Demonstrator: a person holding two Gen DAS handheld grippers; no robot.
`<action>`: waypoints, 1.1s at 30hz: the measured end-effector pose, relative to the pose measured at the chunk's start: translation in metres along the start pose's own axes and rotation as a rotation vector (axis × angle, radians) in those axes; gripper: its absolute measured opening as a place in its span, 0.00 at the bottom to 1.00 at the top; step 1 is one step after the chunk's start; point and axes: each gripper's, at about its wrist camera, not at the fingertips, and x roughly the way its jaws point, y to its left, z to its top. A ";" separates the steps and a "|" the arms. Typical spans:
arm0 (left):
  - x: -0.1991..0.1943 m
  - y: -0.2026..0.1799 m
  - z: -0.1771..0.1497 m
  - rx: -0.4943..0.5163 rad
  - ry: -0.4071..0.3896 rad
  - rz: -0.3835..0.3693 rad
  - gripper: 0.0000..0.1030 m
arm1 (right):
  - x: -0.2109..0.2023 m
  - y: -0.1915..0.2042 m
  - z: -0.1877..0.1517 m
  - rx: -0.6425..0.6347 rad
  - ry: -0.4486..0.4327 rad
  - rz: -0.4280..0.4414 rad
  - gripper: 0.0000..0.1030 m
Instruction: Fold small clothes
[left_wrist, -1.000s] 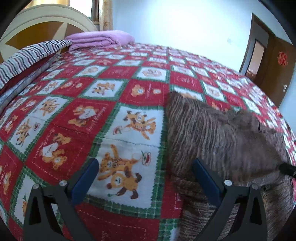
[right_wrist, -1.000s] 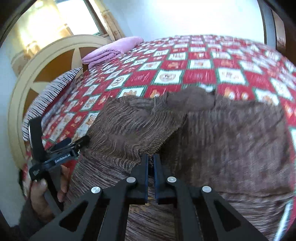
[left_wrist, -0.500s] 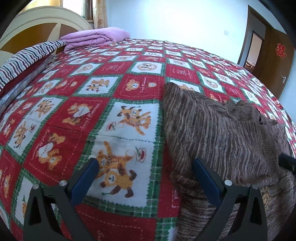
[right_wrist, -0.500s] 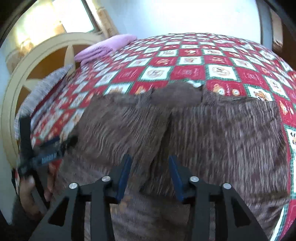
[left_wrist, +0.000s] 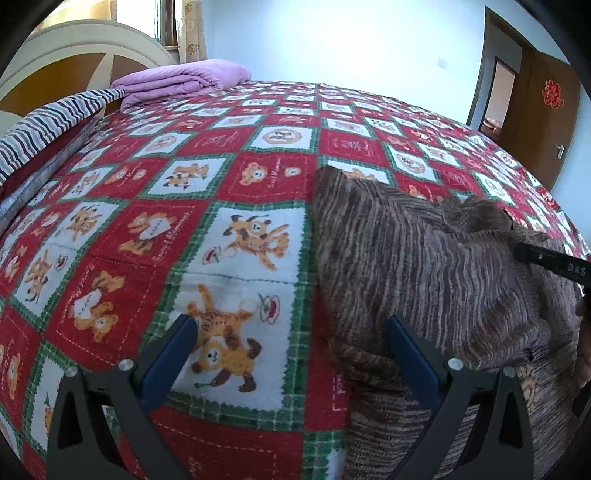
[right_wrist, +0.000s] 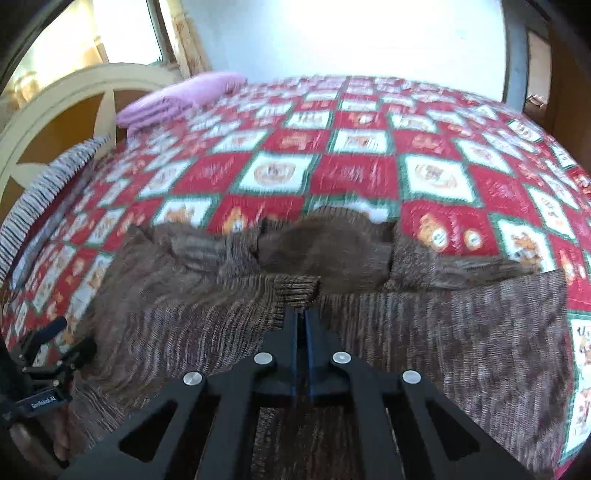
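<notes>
Red teddy-bear quilt covers the bed; brown striped sweater lies on it; left gripper spread beside it; right gripper pinching a sweater fold, jaws having just closed.

Left claw spread wide, angled downward, right claw pinched closed, tilted down

Left claw up close: two matte black, angular arms with triangular cut-outs, each tipped by a flat blue pad, round silver screws gleaming along the frames. Right claw, same build: black skeletal frame, four silver screw heads in a row, slim blue pads at the tips. Seen from the right wrist, the left unit carries small white lettering on its black body, a hand wrapped below it.
</notes>
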 end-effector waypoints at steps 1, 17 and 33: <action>0.000 -0.001 0.000 0.002 0.002 0.002 1.00 | 0.006 -0.003 -0.002 0.013 0.039 0.003 0.04; -0.001 0.003 -0.005 -0.016 0.025 0.009 1.00 | -0.038 0.034 -0.072 -0.113 0.028 0.115 0.40; -0.027 0.015 -0.020 -0.100 0.050 -0.113 1.00 | -0.087 -0.011 -0.101 0.151 -0.025 0.380 0.53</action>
